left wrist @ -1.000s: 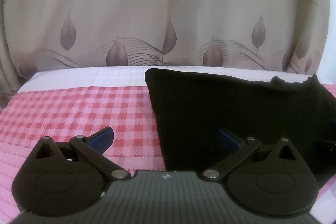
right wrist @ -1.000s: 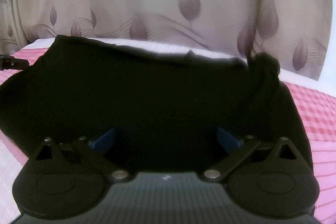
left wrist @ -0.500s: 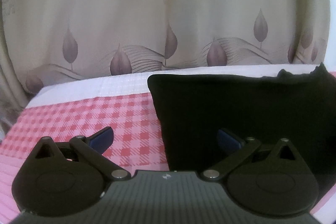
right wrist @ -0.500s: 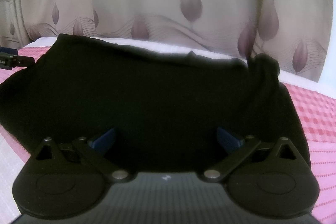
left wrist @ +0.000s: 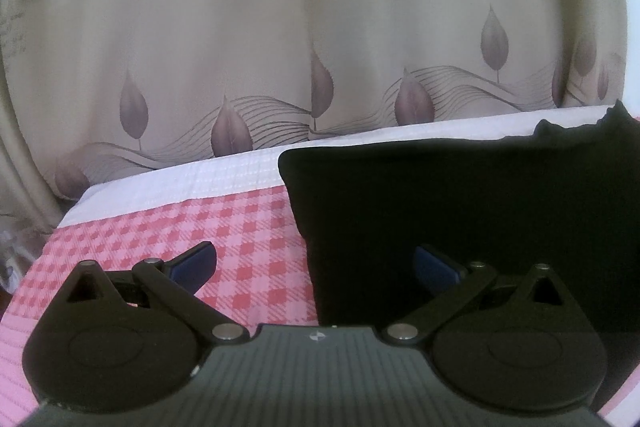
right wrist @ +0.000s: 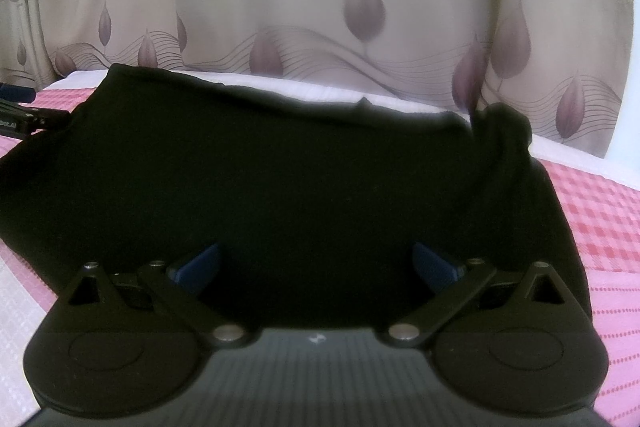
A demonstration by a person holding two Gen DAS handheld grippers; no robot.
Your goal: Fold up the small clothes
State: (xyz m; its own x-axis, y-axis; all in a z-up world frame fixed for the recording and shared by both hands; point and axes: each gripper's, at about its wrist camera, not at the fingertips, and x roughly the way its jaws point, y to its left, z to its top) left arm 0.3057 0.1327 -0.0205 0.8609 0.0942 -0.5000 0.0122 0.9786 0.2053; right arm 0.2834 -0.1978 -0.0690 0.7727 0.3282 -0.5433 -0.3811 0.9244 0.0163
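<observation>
A black garment [left wrist: 460,211] lies flat on the pink checked bed cover [left wrist: 208,227]. In the left wrist view its straight left edge runs between my fingers. My left gripper [left wrist: 316,263] is open and empty, straddling that edge from the near side. In the right wrist view the garment [right wrist: 280,187] fills the middle, with a bunched lump [right wrist: 502,131] at its far right corner. My right gripper [right wrist: 316,261] is open and empty over the garment's near part. The left gripper's tip [right wrist: 24,121] shows at the far left edge.
A beige curtain [left wrist: 320,47] with leaf prints and lettering hangs right behind the bed. A white strip of the cover [left wrist: 200,179] runs along the far edge. Pink cover [right wrist: 600,227] lies to the right of the garment.
The left wrist view has tilted up and rolled slightly, so the bed and garment sit lower in frame. The right wrist view barely shifted. Both grippers stayed open.
</observation>
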